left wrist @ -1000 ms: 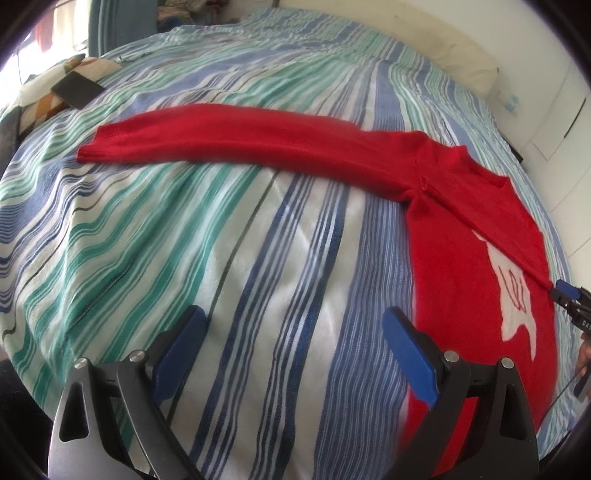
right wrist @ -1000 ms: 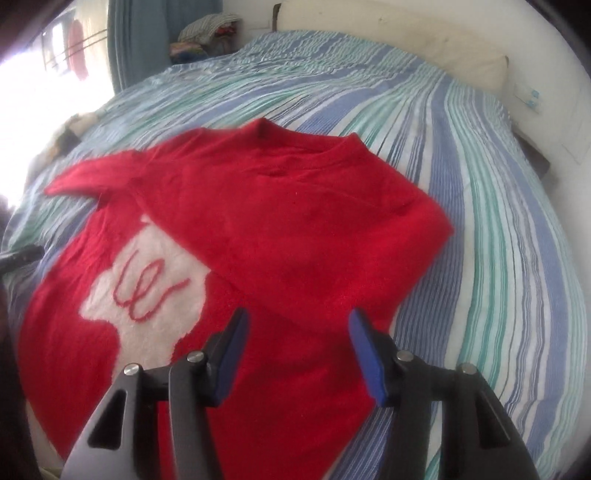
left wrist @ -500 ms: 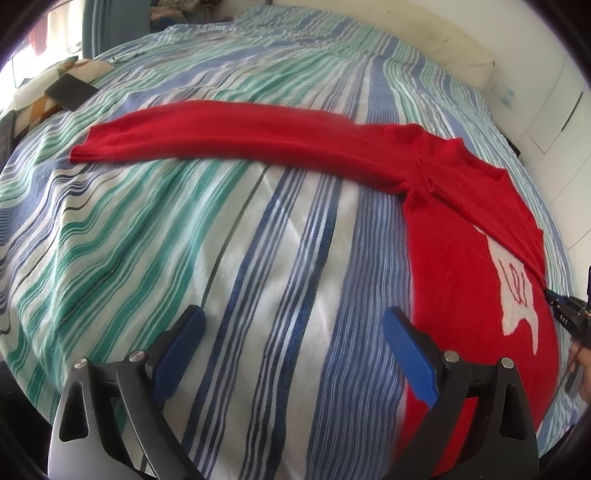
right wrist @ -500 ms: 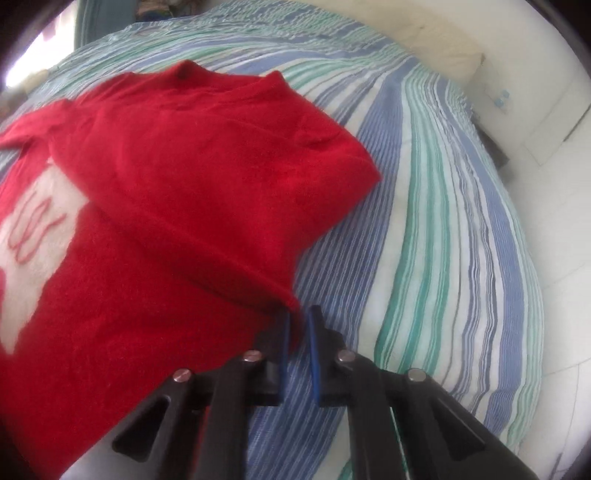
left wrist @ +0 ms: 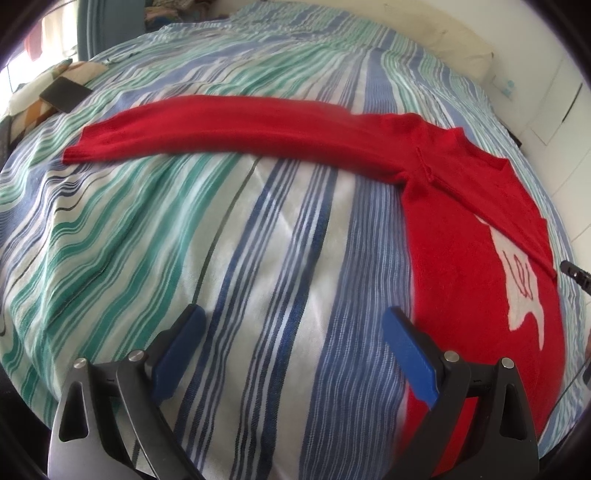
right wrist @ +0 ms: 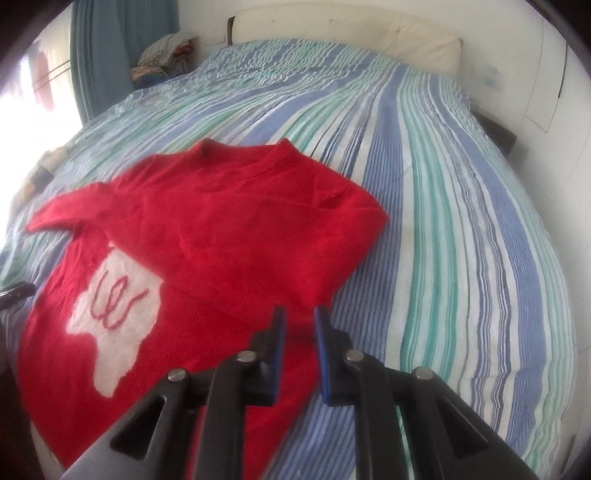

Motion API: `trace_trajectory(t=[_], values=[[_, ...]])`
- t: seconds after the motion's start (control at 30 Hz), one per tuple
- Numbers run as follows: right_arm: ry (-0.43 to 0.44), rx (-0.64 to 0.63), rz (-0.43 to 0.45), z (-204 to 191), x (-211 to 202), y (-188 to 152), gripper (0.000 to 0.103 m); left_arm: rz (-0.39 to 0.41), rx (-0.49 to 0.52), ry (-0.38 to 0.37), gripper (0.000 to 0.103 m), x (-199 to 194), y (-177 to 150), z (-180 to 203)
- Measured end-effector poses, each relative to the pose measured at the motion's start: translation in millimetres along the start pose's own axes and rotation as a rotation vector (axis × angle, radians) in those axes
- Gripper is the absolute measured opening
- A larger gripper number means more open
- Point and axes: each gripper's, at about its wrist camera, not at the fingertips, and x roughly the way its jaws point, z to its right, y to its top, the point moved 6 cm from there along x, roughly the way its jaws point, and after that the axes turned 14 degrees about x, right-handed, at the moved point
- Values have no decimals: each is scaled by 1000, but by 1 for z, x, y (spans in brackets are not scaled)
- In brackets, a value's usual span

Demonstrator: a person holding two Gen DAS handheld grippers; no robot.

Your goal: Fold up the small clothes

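Sweater [left wrist: 461, 229] lies on the striped bed [left wrist: 221, 240]; its unfolded sleeve [left wrist: 229, 129] runs crosswise beyond the empty, wide-open left tool [left wrist: 291, 347]. Right view: right tool [right wrist: 299, 332], jaws just reopening slightly, holds nothing over the folded side.

A bed [right wrist: 461, 221] fills both views, covered by a striped sheet [left wrist: 258, 258] in blue, green and white bands that run from the near edge towards the head. At the head of the bed lies a cream pillow [right wrist: 369, 33], pressed against a white wall [right wrist: 554, 92]. Off the bed's far left corner hangs a blue curtain [right wrist: 110, 55], and beside it sits a heap of mixed clothes [right wrist: 162, 55]. At the bed's left edge a dark flat rectangular object [left wrist: 64, 94] rests on a patterned cloth [left wrist: 33, 99] in cream and orange.
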Motion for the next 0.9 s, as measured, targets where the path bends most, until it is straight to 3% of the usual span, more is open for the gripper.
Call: trace_trajectory(t=[0.07, 0.13, 0.17, 0.27, 0.37, 0.43, 0.53, 0.9], values=[[11, 21, -58, -4, 20, -3, 15, -12, 23, 13, 98, 2, -2, 2], [-48, 49, -181, 7, 48, -21, 14, -17, 40, 18, 99, 3, -3, 3], [-53, 67, -196, 12, 52, -28, 13, -20, 43, 16, 100, 3, -4, 3], [-88, 96, -135, 21, 29, -34, 14, -28, 37, 7, 102, 5, -4, 3], [-151, 78, -74, 21, -8, -44, 26, -41, 30, 17, 102, 8, -3, 3], [-170, 95, -33, 20, -32, -52, 49, -45, 40, 28, 102, 10, -3, 5], [-206, 130, 24, 15, -65, -66, 66, -46, 65, 41, 102, 10, -5, 7], [-327, 237, 49, 13, -92, -98, 81, -45, 97, 83, 103, 13, -8, 10]])
